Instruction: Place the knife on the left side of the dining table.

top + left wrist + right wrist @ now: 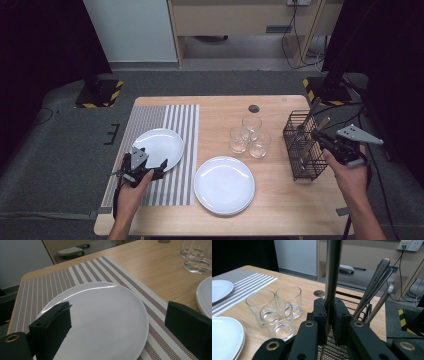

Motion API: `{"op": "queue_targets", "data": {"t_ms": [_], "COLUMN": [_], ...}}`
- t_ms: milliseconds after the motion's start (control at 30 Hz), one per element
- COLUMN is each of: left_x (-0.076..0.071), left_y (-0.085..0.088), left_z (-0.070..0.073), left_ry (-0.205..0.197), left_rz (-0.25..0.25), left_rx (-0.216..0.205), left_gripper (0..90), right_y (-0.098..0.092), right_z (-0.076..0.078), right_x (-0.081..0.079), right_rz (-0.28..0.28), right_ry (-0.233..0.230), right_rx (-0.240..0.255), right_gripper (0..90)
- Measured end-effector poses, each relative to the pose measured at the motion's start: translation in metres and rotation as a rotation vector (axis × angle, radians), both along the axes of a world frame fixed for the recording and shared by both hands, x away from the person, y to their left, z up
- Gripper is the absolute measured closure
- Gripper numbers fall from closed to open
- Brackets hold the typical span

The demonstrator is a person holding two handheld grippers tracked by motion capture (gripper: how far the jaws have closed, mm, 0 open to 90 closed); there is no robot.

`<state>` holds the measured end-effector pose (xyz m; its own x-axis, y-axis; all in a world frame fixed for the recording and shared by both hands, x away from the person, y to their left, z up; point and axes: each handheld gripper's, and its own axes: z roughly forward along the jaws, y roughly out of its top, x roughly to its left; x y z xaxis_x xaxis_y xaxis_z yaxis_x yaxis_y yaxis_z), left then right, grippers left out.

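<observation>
Right tongs clamp a utensil handle at frame centre; lift straight up, clearing the caddy. Left tongs gape, empty, at the plate.

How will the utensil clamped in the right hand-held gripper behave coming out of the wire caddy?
The utensil looks like polished metal: probably stiff, possibly slippery between the pads of the right hand-held gripper. The light wire caddy might tip if it snags.
</observation>
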<state>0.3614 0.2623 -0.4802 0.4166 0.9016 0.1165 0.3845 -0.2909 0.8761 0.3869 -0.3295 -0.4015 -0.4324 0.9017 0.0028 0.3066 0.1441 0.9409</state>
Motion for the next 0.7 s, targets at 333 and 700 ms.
{"op": "queue_targets", "data": {"t_ms": [333,700], "left_x": [0.0004,0.0005], "left_y": [0.0002,0.0007], "left_z": [-0.0012,-0.0019], "left_ry": [0.003,0.007], "left_rz": [0.001,0.001], "left_rx": [0.0,0.002], "left_gripper": [6.2,6.2], "right_y": [-0.0057,-0.0055], "right_z": [-0.0028,-0.0058], "right_x": [-0.0013,0.0015], "right_rz": [0.007,-0.016], "right_ry": [-0.008,-0.016], "right_rx": [0.03,0.048], "right_gripper": [82.7,82.6]}}
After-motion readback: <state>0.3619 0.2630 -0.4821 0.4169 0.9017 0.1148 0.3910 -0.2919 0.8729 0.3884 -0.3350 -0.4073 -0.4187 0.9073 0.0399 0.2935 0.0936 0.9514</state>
